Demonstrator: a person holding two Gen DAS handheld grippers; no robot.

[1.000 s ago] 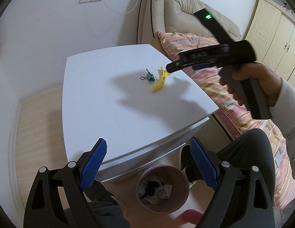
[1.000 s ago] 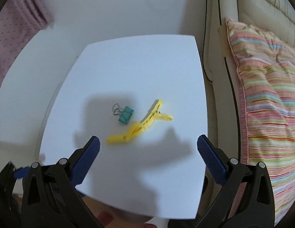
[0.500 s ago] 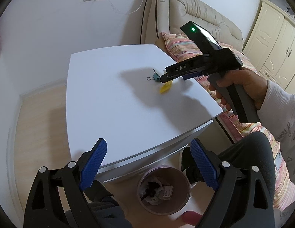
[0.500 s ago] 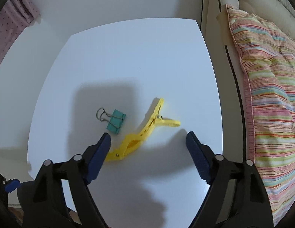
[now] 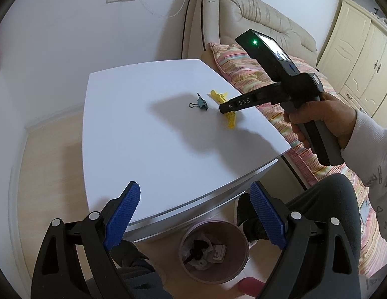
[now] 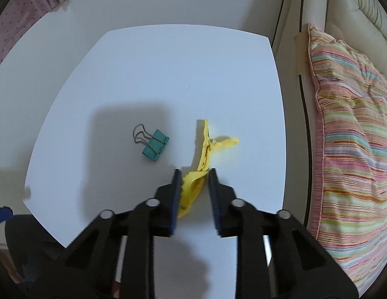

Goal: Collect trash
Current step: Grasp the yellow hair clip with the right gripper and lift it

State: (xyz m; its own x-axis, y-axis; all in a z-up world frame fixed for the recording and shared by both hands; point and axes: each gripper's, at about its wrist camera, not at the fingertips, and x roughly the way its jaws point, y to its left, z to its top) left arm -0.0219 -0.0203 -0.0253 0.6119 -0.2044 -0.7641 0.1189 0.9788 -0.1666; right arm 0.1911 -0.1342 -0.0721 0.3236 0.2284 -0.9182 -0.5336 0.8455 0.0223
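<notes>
A yellow plastic clip [image 6: 206,149] lies on the white table [image 6: 168,74], with a teal binder clip [image 6: 155,148] just to its left. My right gripper [image 6: 194,174] points steeply down and its jaws are closing: the blue pads press both sides of the yellow clip's near end. From the left wrist view, the right gripper [image 5: 222,108] sits tip-down on the yellow clip [image 5: 231,120], beside the binder clip [image 5: 201,104]. My left gripper [image 5: 194,186] hangs open over the table's near edge, nothing between its pads.
A pink waste bin [image 5: 244,256] holding crumpled trash stands on the floor under the table's near edge. A bed with a striped blanket [image 6: 348,137] runs along the table's right side. The person's hand [image 5: 318,119] and knee [image 5: 325,199] are at right.
The right gripper sank toward the table and its jaws went from wide open to closed around the yellow clip. The clip has swung more upright in view. The left gripper held still.
</notes>
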